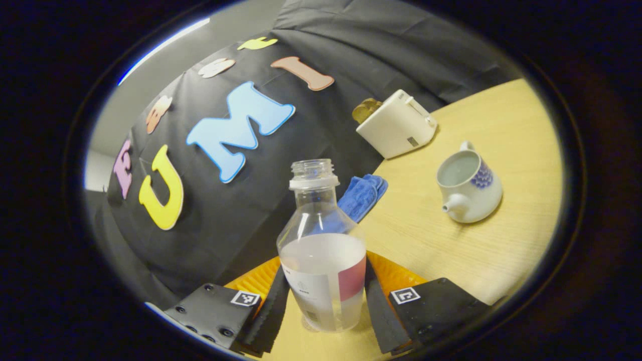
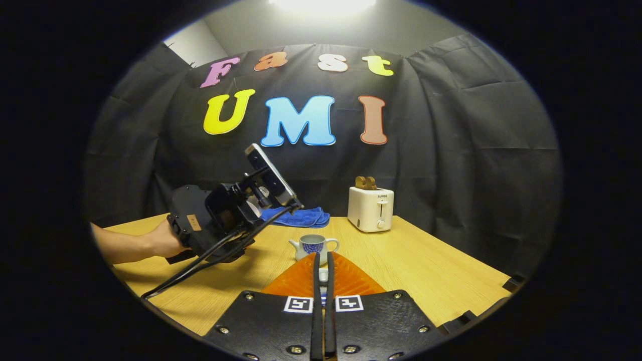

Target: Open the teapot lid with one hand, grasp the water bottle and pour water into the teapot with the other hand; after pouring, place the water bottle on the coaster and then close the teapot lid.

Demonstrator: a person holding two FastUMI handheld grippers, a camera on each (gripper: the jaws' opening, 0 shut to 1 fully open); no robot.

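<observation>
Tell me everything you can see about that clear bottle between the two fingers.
The water bottle is clear plastic, with a wide round body narrowing to a threaded neck and a white collar ring. It has no cap on. Cloudy-looking water fills roughly its lower half, and a label with a white part and a reddish part wraps the body. It stands upright relative to the left gripper, whose two fingers press on its lower sides. Whether its base rests on the wooden table cannot be told.

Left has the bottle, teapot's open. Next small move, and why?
Probably carry the water bottle toward the teapot and begin tipping its neck over the opening. In the left gripper view the left gripper clamps the uncapped, part-full bottle, and the teapot stands lidless off to one side. The right gripper looks shut on something small, likely the lid.
</observation>
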